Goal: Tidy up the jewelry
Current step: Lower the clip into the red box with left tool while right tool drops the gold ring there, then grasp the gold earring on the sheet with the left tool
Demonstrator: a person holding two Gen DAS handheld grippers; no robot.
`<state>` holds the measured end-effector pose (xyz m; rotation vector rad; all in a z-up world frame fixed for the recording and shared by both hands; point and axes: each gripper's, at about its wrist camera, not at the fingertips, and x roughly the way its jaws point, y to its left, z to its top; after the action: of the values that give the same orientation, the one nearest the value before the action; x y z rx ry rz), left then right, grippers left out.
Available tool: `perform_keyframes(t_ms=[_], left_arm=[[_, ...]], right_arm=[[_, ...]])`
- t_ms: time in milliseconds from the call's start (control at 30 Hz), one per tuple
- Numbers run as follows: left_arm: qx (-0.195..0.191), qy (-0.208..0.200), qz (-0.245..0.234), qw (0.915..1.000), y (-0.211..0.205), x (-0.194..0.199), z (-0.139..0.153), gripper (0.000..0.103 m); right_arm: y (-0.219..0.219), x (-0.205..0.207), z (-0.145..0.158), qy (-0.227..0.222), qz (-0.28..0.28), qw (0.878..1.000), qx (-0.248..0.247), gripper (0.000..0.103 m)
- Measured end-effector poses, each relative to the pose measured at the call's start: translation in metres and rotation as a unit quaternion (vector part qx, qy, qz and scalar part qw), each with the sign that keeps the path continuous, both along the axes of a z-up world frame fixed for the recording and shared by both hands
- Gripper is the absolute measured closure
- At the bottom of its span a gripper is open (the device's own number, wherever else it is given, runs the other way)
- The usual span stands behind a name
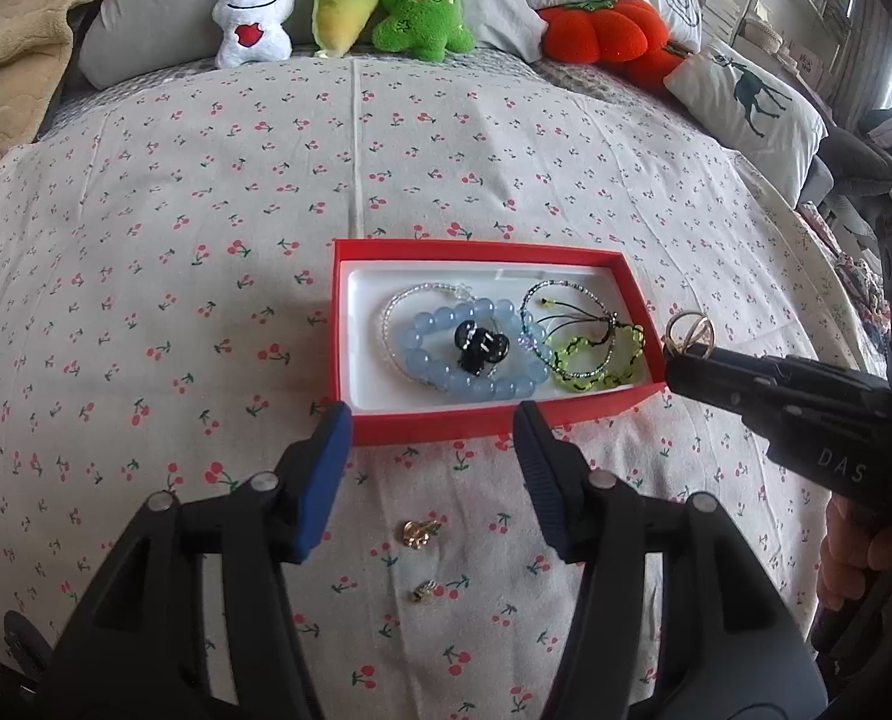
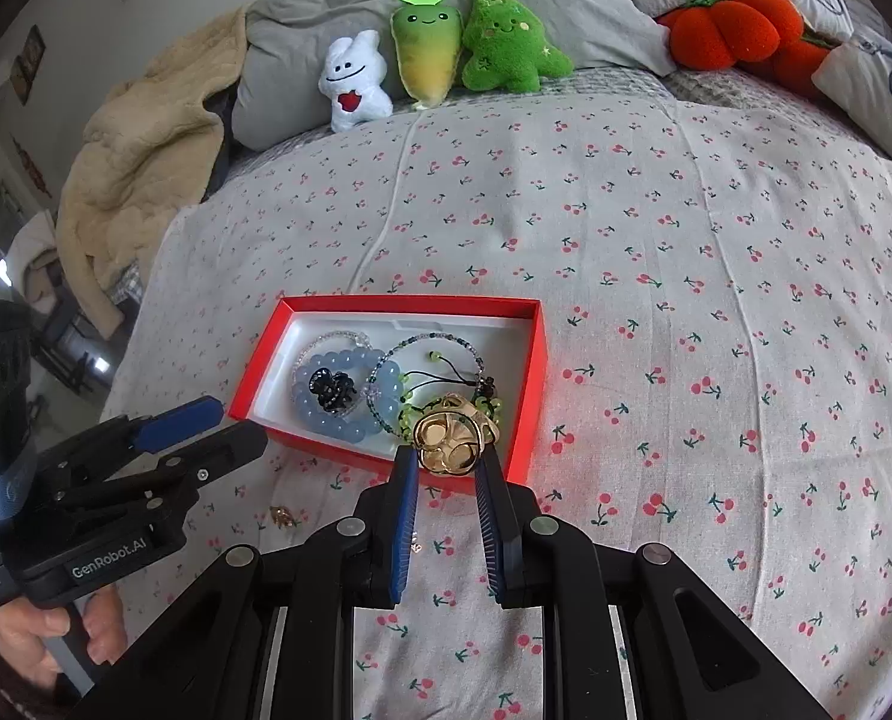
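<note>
Resting on the cherry-print bedspread [image 1: 506, 138], the red box [image 1: 482, 420] holds a pale blue bead bracelet [image 1: 476, 354], a black hair clip [image 1: 479, 348], a thin dark beaded bracelet [image 1: 566, 294] and a yellow-green one [image 1: 602, 360].

Only the right wrist view shows plainly what the right tool [image 2: 446, 468] carries: a gold openwork ornament [image 2: 452, 441], pinched between narrow jaws just above the box's near right corner. From the left wrist view that same tool [image 1: 686, 348] appears side-on at the box's right end, with only a sliver of gold wire at its tip.

The left tool [image 1: 434, 420] stands with jaws apart and nothing between them, tips at the box's near wall. Its own view alone shows two small gold pieces [image 1: 419, 534] lying on the bedspread below it; the right wrist view catches one [image 2: 284, 516] clearly. Plush toys [image 1: 338, 6] line the pillows.
</note>
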<state>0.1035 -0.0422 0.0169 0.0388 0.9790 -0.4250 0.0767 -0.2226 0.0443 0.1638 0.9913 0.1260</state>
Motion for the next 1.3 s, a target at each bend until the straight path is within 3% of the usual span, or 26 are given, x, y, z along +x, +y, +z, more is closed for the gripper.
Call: perform_keyframes(t_ms=[167,333,800,1133,1233,1267,1300], left_arm=[[0.013,0.014,0.006,0.9998,0.012,-0.006,-0.006,0.034],[0.024,0.028,0.007,0.9993,0.022,-0.009,-0.013,0.030],[0.029,0.043,0.005,0.9986,0.027,-0.007,-0.019,0.029],[0.035,0.051,0.003,0.9980,0.028,-0.012,-0.023,0.029],[0.044,0.050,-0.004,0.9978,0.031,-0.019,-0.027,0.029],[0.049,0.047,-0.008,0.9977,0.033,-0.022,-0.028,0.029],[0.052,0.043,-0.012,0.9976,0.034,-0.025,-0.030,0.028]], right_arm=[[0.011,0.009,-0.003,-0.003,0.007,1.000,-0.014,0.083],[0.021,0.023,-0.010,0.000,0.006,1.000,-0.030,0.083],[0.031,0.051,-0.030,0.017,-0.005,0.998,-0.055,0.083],[0.040,0.033,-0.016,0.014,0.024,0.998,-0.054,0.081],[0.040,0.016,-0.007,0.008,0.030,0.998,-0.049,0.066],[0.040,0.010,-0.004,0.005,0.033,0.998,-0.049,0.044],[0.040,0.003,-0.002,-0.002,0.036,0.998,-0.051,0.034]])
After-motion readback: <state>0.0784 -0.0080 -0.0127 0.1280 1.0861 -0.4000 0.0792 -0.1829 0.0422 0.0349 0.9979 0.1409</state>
